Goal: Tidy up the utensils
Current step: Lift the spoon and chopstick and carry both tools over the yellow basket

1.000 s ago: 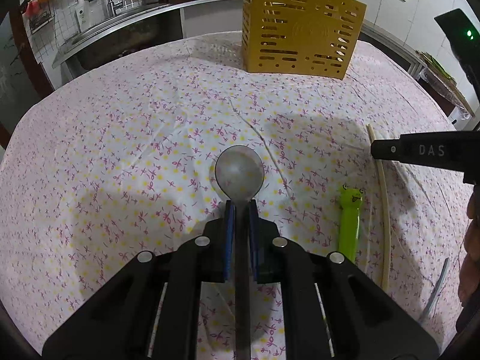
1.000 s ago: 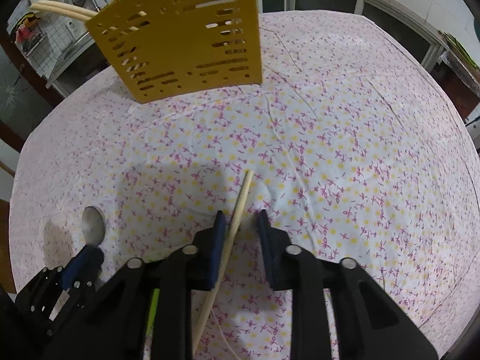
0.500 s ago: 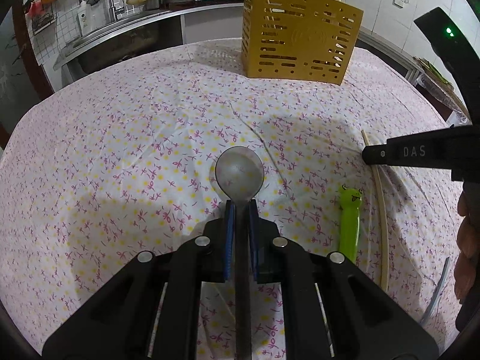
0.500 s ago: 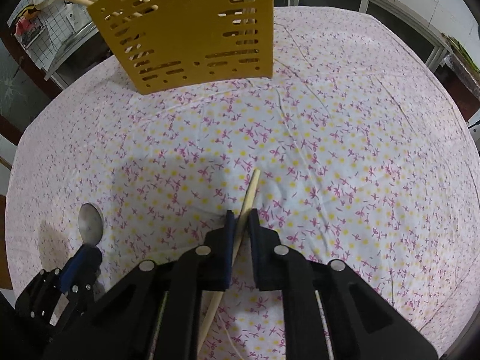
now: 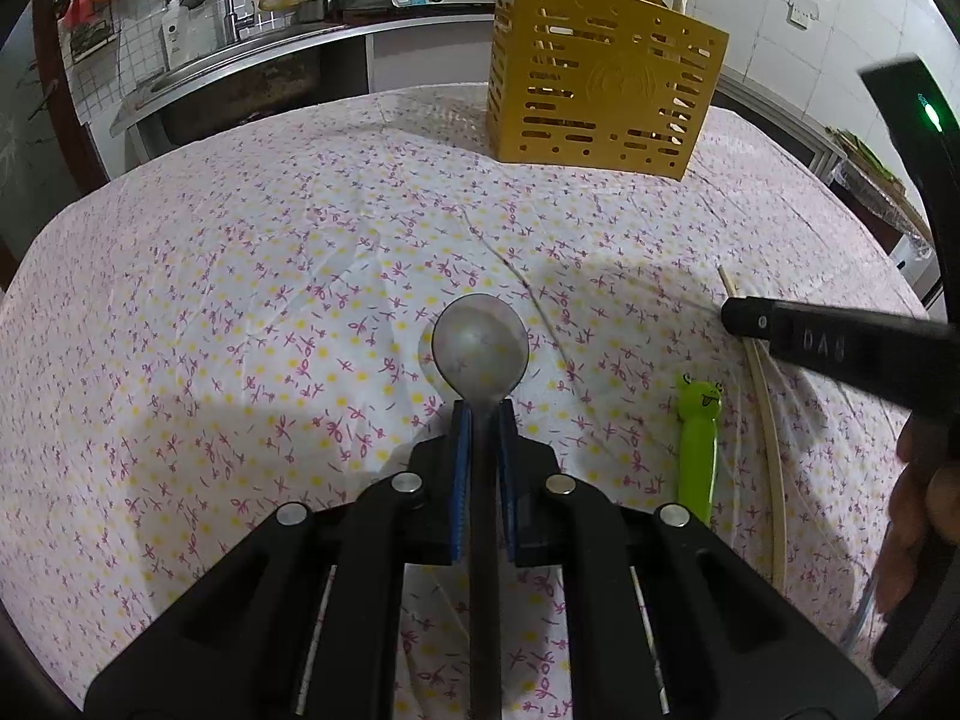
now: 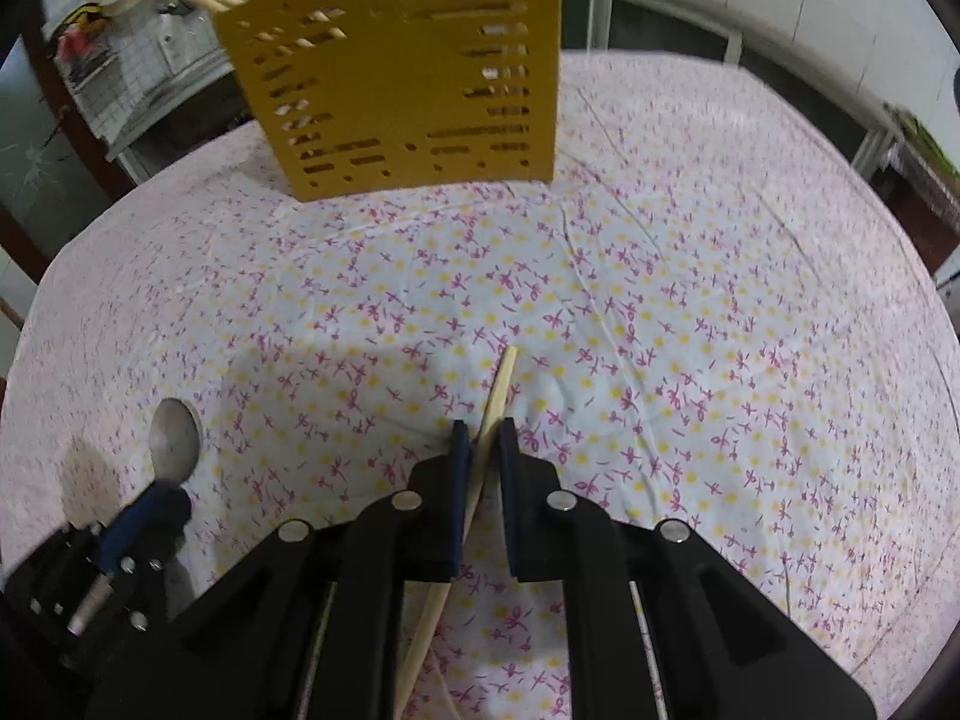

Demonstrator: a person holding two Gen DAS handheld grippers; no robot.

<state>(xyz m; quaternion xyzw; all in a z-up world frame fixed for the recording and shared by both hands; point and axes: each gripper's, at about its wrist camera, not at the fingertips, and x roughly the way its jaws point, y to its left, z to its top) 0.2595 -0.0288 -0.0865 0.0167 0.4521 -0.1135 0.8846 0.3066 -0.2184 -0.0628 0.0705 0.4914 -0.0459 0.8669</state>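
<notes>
Take the yellow utensil holder (image 5: 603, 84) at the far side of the flowered tablecloth (image 5: 240, 300) as your mark, and work from your left. Your left gripper (image 5: 480, 420) is pinched on the neck of the metal spoon (image 5: 480, 345); the handle runs back between the blue pads and the bowl points ahead, so its long axis aims toward the holder but a little to the left of it. From this hand the holder lies ahead and slightly to the right, well apart, with bare cloth between. Nearer to you than the holder, and to the right of the spoon, a green frog-headed utensil (image 5: 696, 438) lies on the cloth with its head toward the holder, and just beyond it lie pale chopsticks (image 5: 774, 450), also lengthwise. Your right gripper (image 6: 483, 438) is pressed together on one chopstick (image 6: 495, 396), which crosses the pads at a slant, tip forward and tilted to the right. From this hand the holder stands ahead and to the left, and it looks closer than it does from the left hand, so I judge the right hand has the shorter trip. Chopsticks already stand in the holder's left end. Either load likely needs tipping upright before it goes over the rim.
</notes>
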